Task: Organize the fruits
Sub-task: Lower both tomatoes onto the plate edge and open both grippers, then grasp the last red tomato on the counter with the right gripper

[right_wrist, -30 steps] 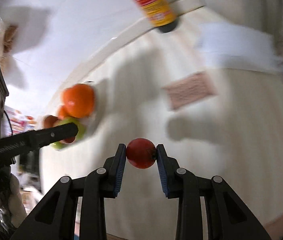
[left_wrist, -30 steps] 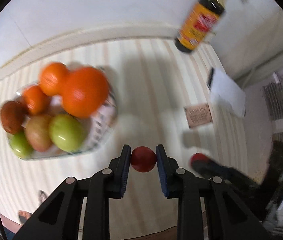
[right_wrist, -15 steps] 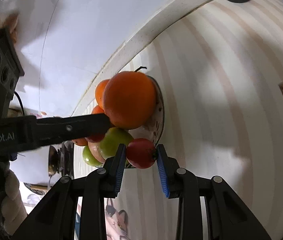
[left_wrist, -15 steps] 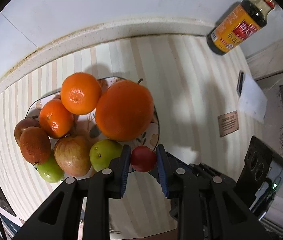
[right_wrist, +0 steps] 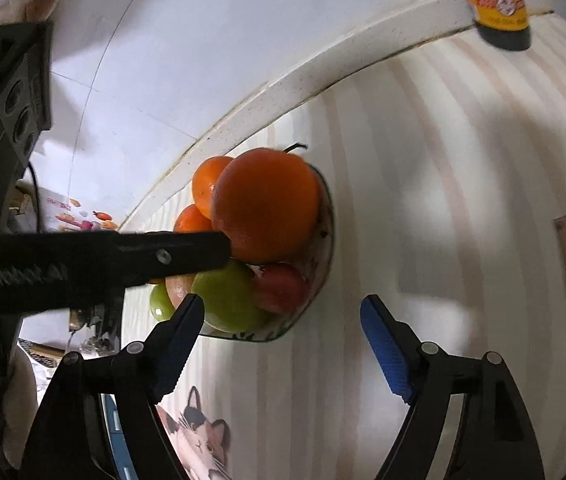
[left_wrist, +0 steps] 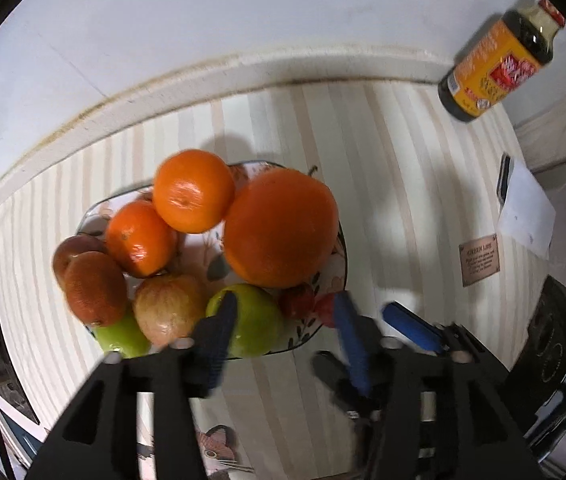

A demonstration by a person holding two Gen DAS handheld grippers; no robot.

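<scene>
Here we hold both tools at the near rim of the plate [left_wrist: 325, 330] on the striped table [left_wrist: 383, 168]. Our left hand-held gripper [left_wrist: 287, 316] stands wide and empty, one finger over the green apple [left_wrist: 257, 324]. Our right hand-held gripper [right_wrist: 283, 332] is spread wide too, holding nothing. The small red fruits [left_wrist: 298, 301] lie on the plate just ahead of both, between the green apple and the rim, below the big orange [left_wrist: 281, 226]. We judge both grippers about equally near; no loose fruit shows on the table.

Black claw [right_wrist: 283, 344], blue ribbed pads [right_wrist: 383, 344].
</scene>
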